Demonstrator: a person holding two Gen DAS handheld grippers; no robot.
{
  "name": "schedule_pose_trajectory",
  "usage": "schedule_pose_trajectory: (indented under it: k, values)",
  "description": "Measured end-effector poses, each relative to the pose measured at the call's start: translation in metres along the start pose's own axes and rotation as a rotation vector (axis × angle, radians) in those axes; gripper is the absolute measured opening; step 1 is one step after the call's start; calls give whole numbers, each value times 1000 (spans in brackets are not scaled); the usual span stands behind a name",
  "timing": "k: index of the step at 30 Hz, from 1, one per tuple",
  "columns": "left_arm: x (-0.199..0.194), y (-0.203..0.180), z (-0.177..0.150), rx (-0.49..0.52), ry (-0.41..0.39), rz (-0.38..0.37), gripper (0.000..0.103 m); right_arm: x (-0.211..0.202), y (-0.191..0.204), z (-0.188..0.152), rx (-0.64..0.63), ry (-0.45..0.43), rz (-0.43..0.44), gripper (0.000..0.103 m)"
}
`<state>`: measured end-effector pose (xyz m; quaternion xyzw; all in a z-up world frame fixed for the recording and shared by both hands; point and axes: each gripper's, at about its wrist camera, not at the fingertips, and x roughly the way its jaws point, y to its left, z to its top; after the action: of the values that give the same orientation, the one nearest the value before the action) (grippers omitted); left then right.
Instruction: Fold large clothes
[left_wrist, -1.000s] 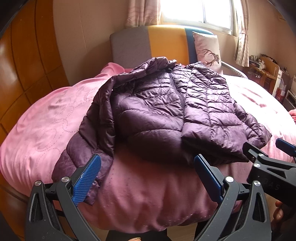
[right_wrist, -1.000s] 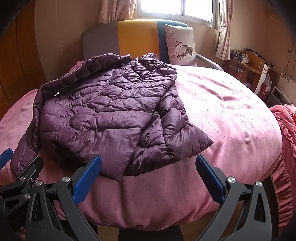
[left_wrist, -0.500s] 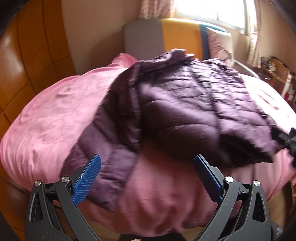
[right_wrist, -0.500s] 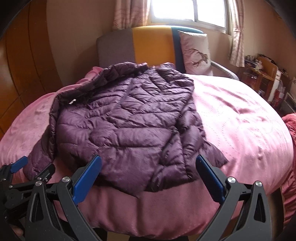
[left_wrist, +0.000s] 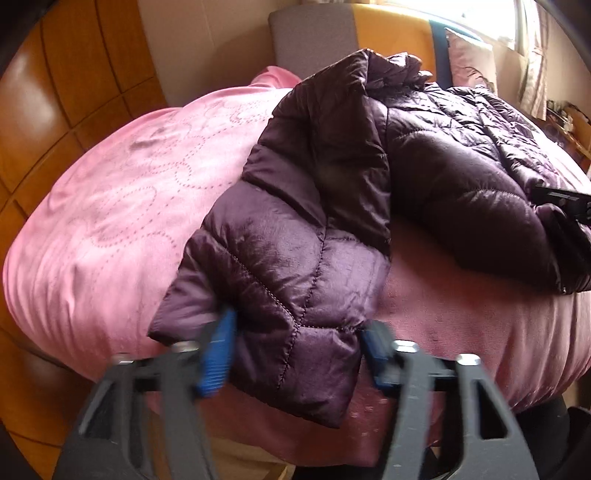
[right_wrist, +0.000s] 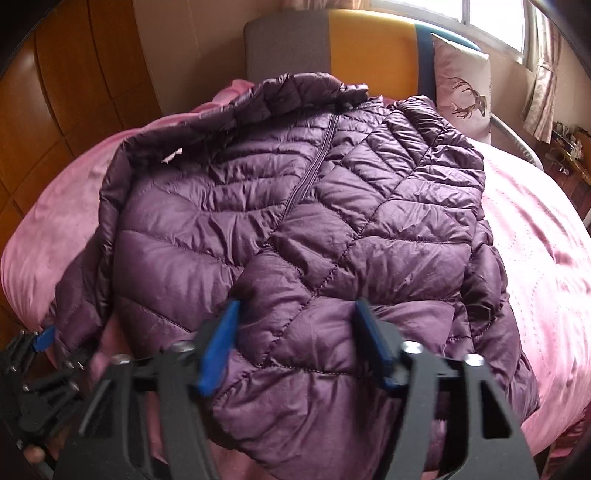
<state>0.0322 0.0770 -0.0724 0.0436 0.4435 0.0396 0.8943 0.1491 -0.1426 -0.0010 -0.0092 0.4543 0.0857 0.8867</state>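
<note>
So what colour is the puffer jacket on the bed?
Dark purple; the jacket shows best in the right wrist view.

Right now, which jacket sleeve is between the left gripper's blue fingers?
The sleeve hanging over the bed's edge beside the wooden wall, not the one by the pillow side.

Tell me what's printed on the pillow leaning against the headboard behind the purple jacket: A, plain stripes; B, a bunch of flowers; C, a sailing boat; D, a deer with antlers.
D: in the right wrist view the pale pillow at the headboard, behind the jacket, carries a dark drawing of a deer with branching antlers.
</note>
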Motion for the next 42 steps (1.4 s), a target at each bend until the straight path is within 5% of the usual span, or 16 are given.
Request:
schedule_pose_trajectory:
  k: [1, 4, 11, 18, 23, 24, 25, 26, 27, 30, 32, 36, 38, 40, 42]
  values:
    - [-2, 6, 3, -9, 0, -22, 32, -1, -1, -1, -19, 1, 12, 25]
    - [-6, 27, 14, -62, -16, -84, 21, -18, -10, 0, -74, -41, 17, 7]
    - [-5, 94, 64, -213, -64, -51, 20, -63, -82, 16, -71, -197, -253, 0]
    - [28, 160, 140, -330, -72, 75, 17, -69, -226, 38, 175, -173, -528, 0]
    - [57, 193, 176, -344, -12, 209, 15, -73, -281, 42, 300, -139, -553, 0]
    - [67, 199, 185, -348, 6, 241, 15, -75, -279, 43, 294, -144, -537, 2]
    - [72, 205, 189, -352, 16, 250, 15, -77, -274, 45, 292, -150, -511, 18]
    - [78, 209, 194, -360, 28, 259, 15, -81, -268, 47, 298, -158, -455, 36]
    - [83, 212, 202, -362, 36, 279, 15, -86, -257, 46, 311, -174, -394, 69]
    - [90, 213, 213, -343, 39, 315, 15, -102, -225, 50, 299, -240, -241, 74]
    - [97, 213, 223, -323, 45, 344, 15, -110, -203, 51, 285, -260, -108, 88]
    - [110, 219, 240, -321, 69, 379, 15, -107, -146, 47, 143, -217, 55, 94]
    - [115, 224, 245, -338, 78, 376, 15, -90, -122, 39, 63, -148, 53, 85]
    - [117, 227, 248, -357, 81, 365, 15, -66, -105, 34, -34, -64, -39, 26]
    - [114, 228, 248, -364, 71, 348, 19, -51, -111, 30, -46, -18, -81, 12]
